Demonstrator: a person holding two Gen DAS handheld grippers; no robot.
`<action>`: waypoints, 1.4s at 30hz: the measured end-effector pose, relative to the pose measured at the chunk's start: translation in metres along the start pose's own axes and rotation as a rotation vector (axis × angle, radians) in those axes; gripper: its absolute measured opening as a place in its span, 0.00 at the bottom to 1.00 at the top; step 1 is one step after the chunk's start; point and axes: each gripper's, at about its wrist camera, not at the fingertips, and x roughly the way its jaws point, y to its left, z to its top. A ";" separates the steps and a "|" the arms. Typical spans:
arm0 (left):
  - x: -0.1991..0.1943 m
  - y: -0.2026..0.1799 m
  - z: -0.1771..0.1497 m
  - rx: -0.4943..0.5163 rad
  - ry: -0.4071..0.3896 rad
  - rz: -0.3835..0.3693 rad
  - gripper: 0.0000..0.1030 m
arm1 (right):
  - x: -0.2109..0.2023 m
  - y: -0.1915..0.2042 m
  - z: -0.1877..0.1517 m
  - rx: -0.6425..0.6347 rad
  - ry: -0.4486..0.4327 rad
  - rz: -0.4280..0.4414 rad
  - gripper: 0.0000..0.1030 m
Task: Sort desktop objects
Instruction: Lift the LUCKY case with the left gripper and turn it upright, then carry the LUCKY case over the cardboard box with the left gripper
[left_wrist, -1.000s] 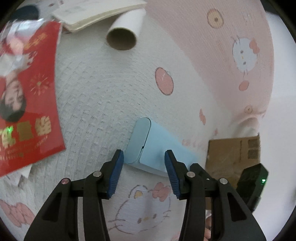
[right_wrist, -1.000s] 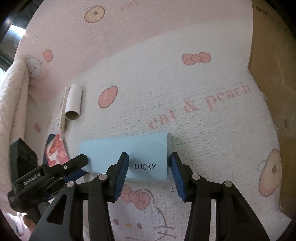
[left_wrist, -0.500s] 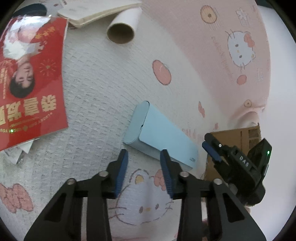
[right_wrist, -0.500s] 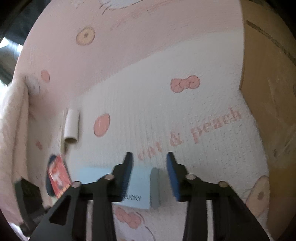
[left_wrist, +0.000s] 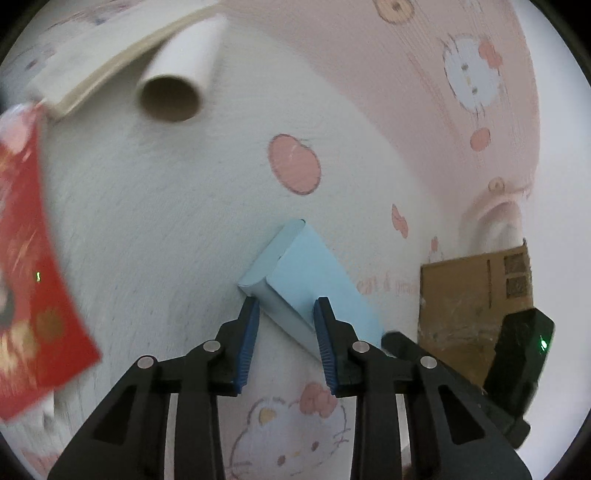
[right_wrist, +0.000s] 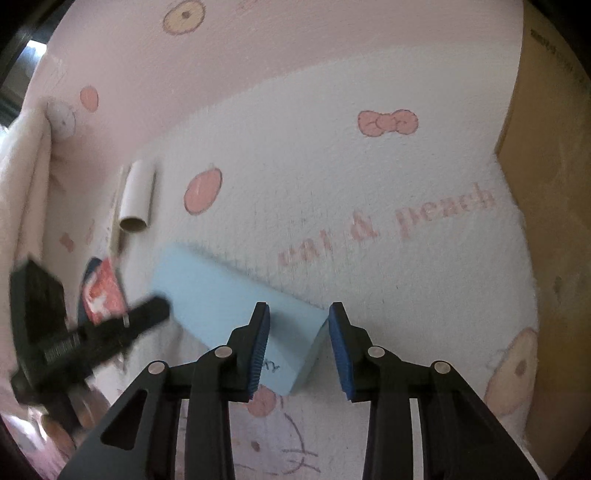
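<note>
your left gripper (left_wrist: 284, 314) has its blue-padded jaws parted by a moderate gap, and the near corner of the pale blue rectangular case (left_wrist: 306, 284) sits between them. the left pad lies right at the case's rounded hinged end and the right pad overlaps its flat top, but i cannot tell whether either pad actually presses on it. the case looks tilted, one long edge lifted off the white-and-pink cartoon-cat blanket (left_wrist: 166, 206).

your right gripper (right_wrist: 299, 317) is open about as wide — its left finger crosses the case (right_wrist: 221, 299) near the printed end, while the right finger stands just clear of the case's corner, apart from it. nothing is clamped there.

in the right wrist view the left gripper shows as a blurred black shape (right_wrist: 92, 332) at the case's far end.

beyond the case, well apart, a white cardboard tube (left_wrist: 181, 74) lies beside a cream-paged book (left_wrist: 92, 70). a red printed card (left_wrist: 26, 277) lies at the left edge, and a brown cardboard box (left_wrist: 476, 295) stands to the right — close to the case's far end.
</note>
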 end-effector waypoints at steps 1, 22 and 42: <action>0.002 -0.003 0.004 0.020 0.002 0.000 0.32 | -0.001 0.002 -0.003 -0.008 -0.003 -0.014 0.30; 0.017 -0.021 0.030 0.045 -0.002 -0.035 0.50 | 0.000 0.021 -0.020 -0.119 0.092 -0.034 0.38; 0.035 -0.007 -0.016 -0.116 0.073 -0.147 0.53 | 0.020 0.009 -0.001 -0.045 0.063 0.147 0.50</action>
